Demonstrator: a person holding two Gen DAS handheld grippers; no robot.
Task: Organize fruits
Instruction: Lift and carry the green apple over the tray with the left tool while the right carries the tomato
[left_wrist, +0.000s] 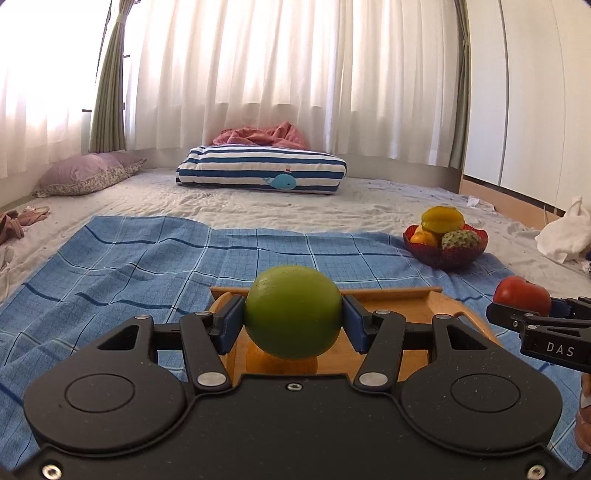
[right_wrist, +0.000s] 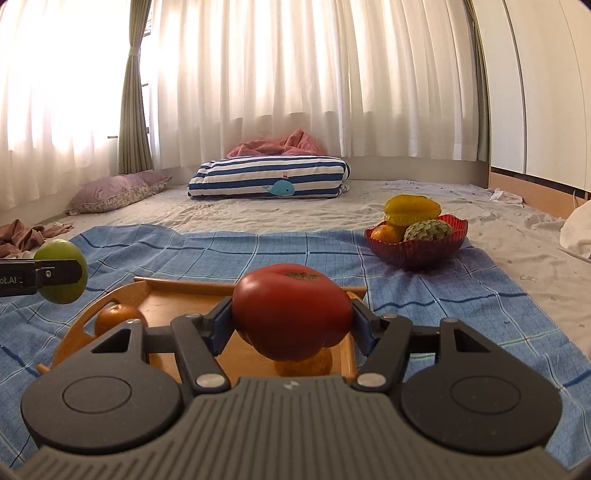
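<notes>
My left gripper (left_wrist: 293, 323) is shut on a round green fruit (left_wrist: 293, 312), held above the wooden tray (left_wrist: 424, 297). An orange fruit (left_wrist: 284, 363) lies on the tray just below it. My right gripper (right_wrist: 291, 319) is shut on a red tomato (right_wrist: 291, 310), also above the wooden tray (right_wrist: 177, 299), where a brown-orange fruit (right_wrist: 118, 317) lies at the left and another (right_wrist: 310, 363) sits under the tomato. In the right wrist view the green fruit (right_wrist: 64, 271) shows at the left edge. A red bowl (right_wrist: 415, 245) at the back right holds a yellow starfruit (right_wrist: 412, 210), an orange and a scaly green fruit (right_wrist: 428, 230).
A blue checked cloth (left_wrist: 147, 266) covers the bed under the tray and bowl. A striped whale cushion (left_wrist: 262, 170), a purple pillow (left_wrist: 88, 177) and pink bedding lie at the back below white curtains. White cloth (left_wrist: 565, 232) sits at the right edge.
</notes>
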